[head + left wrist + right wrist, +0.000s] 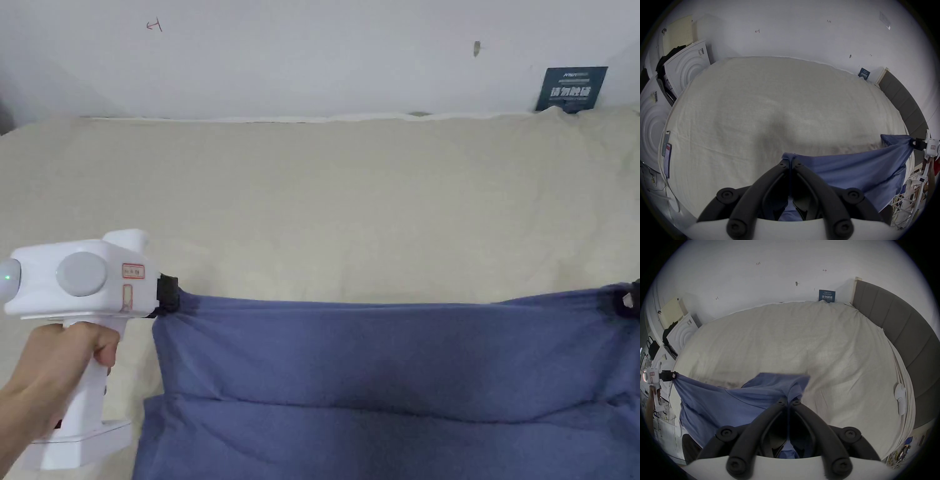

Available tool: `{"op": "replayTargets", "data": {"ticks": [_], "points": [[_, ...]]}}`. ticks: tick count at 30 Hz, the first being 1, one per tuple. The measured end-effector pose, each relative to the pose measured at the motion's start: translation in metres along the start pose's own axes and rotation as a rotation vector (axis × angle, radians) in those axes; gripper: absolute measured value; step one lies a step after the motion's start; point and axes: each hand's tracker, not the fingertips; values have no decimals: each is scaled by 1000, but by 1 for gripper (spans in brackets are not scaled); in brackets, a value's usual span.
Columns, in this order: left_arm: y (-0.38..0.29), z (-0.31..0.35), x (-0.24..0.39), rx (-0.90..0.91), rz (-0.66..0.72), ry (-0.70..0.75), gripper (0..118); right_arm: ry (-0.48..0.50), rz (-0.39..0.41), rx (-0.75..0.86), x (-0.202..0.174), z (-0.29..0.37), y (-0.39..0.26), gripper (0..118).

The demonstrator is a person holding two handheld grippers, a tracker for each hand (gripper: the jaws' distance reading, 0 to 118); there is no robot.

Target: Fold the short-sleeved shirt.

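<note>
Over the near edge of the bed:
Bed (350, 206): cream cover, lightly creased; the far half toward the wall lies bare.
Shirt (387, 369): blue, held up off the cover and stretched between the two grippers; its top edge runs nearly level, and one soft crease crosses the hanging cloth below. Which part of the garment forms that top edge cannot be told.
Left gripper (167, 295): clenched on the shirt's left top corner, cloth bunched between the jaws in the left gripper view (791, 160). A hand (59, 369) holds the white grip upright, jaws pointing right, arm coming in from the lower left.
Right gripper (788, 400): clamped on the opposite corner, with a flap of cloth bunched beyond the tips.
Step in hand (judgement): spreading the shirt before laying it down.
How to do it well (judgement): keep both corners level and equally taut, carry them toward the far side together, and lower the hanging edge onto the cover first so no wrinkle is trapped. Release only once the cloth lies flat.
</note>
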Motion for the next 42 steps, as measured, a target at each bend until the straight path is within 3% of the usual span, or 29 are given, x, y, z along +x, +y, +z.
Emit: {"op": "replayTargets", "data": {"ticks": [12, 22, 30, 37, 38, 39, 40, 41, 42], "points": [[-95, 62, -20, 31, 40, -39, 0, 65, -24, 43, -1, 71, -103, 4], [-185, 47, -35, -72, 118, -41, 0, 83, -115, -95, 14, 49, -204, 4], [-197, 35, -43, -125, 153, -38, 0, 97, -173, -120, 21, 41, -214, 4], [-198, 44, -40, -118, 156, -59, 4, 75, -137, -138, 18, 42, -208, 9], [-198, 46, -40, -117, 151, -59, 14, 51, -147, -136, 17, 43, -208, 19], [-198, 46, -40, -121, 154, 10, 69, -7, -144, -162, 16, 43, -208, 66], [-199, 45, -41, -146, 147, 79, 112, -32, -134, -186, 15, 43, -209, 105], [-198, 58, -47, -20, 142, 64, 118, -56, -132, -195, 15, 50, -212, 118], [-194, 62, -51, -106, 143, 34, 115, -35, -131, -139, 17, 56, -214, 114]]}}
